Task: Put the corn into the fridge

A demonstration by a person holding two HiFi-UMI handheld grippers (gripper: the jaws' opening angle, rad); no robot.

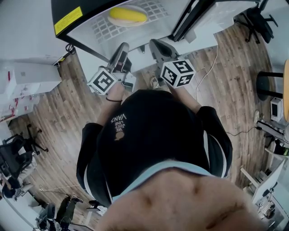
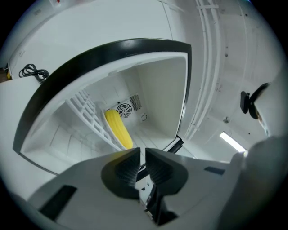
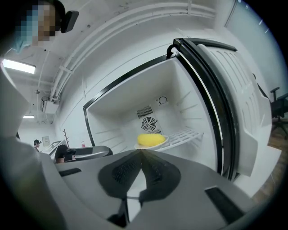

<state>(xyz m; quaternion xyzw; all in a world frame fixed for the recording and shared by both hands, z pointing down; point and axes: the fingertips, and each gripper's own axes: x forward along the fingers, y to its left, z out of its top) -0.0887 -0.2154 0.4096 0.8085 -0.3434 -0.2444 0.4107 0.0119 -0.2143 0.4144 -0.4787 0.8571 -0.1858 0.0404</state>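
Two grippers stand outside the open white fridge point(image 1: 88, 31) in the head view. The left gripper point(image 1: 123, 48) and the right gripper point(image 1: 156, 46) both point towards the cavity, and the yellow cob of corn point(image 1: 128, 16) lies inside on the white wire shelf point(image 1: 153, 11). Left gripper view: jaws nearly together with a slim gap, nothing between them. The corn lies beyond the tips on the shelf, in front of the round rear fan grille point(image 2: 124, 108). Right gripper view: jaws fully closed, tips meeting, empty. The corn rests on a shallow white plate point(image 3: 163, 140) on the shelf, and the black-edged fridge door point(image 3: 225, 99) stands open at right. Assessment: the corn is placed, and closing the door appears to be the remaining step (the task does not name it). Recommend keeping both grippers clear of the shelf, then pushing the door with the closed right jaws in one steady swing so the plate is not jolted.
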